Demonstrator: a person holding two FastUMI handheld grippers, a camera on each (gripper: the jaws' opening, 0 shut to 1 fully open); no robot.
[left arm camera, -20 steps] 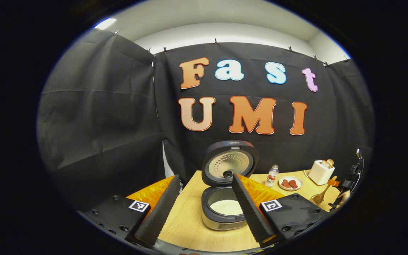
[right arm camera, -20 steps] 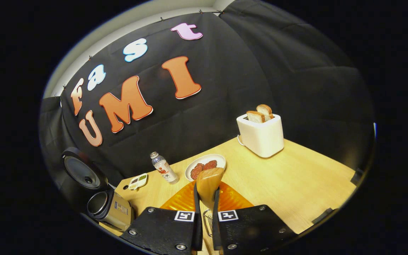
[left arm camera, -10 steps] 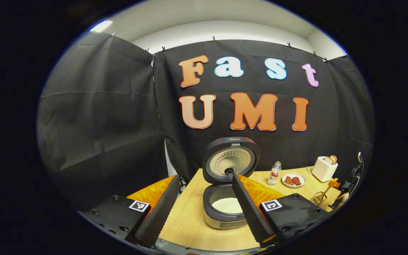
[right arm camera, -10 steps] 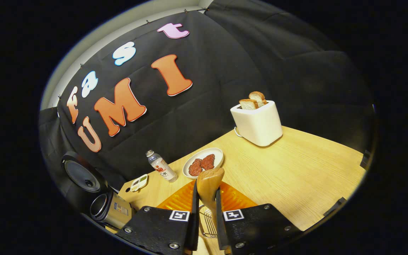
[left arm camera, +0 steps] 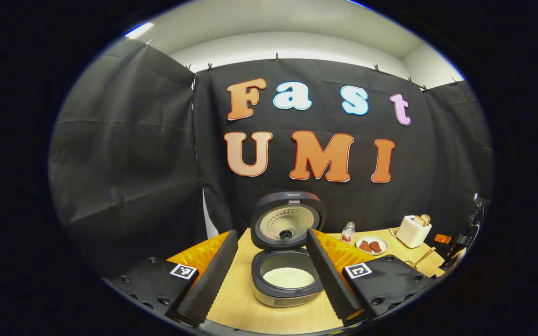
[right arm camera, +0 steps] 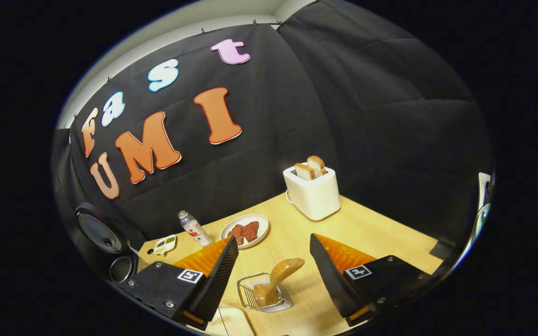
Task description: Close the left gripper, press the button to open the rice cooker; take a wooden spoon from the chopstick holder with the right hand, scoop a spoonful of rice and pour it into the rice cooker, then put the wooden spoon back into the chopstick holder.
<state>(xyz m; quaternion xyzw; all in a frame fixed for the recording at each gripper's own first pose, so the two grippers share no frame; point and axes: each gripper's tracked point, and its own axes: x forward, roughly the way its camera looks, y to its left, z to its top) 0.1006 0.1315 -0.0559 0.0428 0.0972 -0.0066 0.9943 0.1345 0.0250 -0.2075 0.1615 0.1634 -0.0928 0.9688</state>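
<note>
The rice cooker [left arm camera: 287, 291] stands open, its lid [left arm camera: 287, 219] upright and white rice [left arm camera: 288, 277] in the pot. My left gripper [left arm camera: 270, 233] is open, held back from the cooker with nothing between its fingers. In the right gripper view, the wooden spoon [right arm camera: 280, 275] leans in the wire chopstick holder [right arm camera: 250, 298], bowl end down. My right gripper [right arm camera: 272, 239] is open just above and behind it, its fingers clear of the handle. The cooker [right arm camera: 110, 252] sits far left in that view. In the left gripper view, the right gripper [left arm camera: 460, 240] is at the far right, by the spoon [left arm camera: 421, 257].
On the wooden table [right arm camera: 381, 233] stand a white toaster [right arm camera: 313, 193] with bread slices, a plate of red meat [right arm camera: 245, 229], a small bottle [right arm camera: 194, 228] and a small dish [right arm camera: 165, 243]. A pale object [right arm camera: 229, 322] lies at the near edge below the holder.
My right gripper has opened, let go of the wooden spoon and drawn back; the spoon now rests in the holder. My left gripper has backed off slightly from the cooker.
</note>
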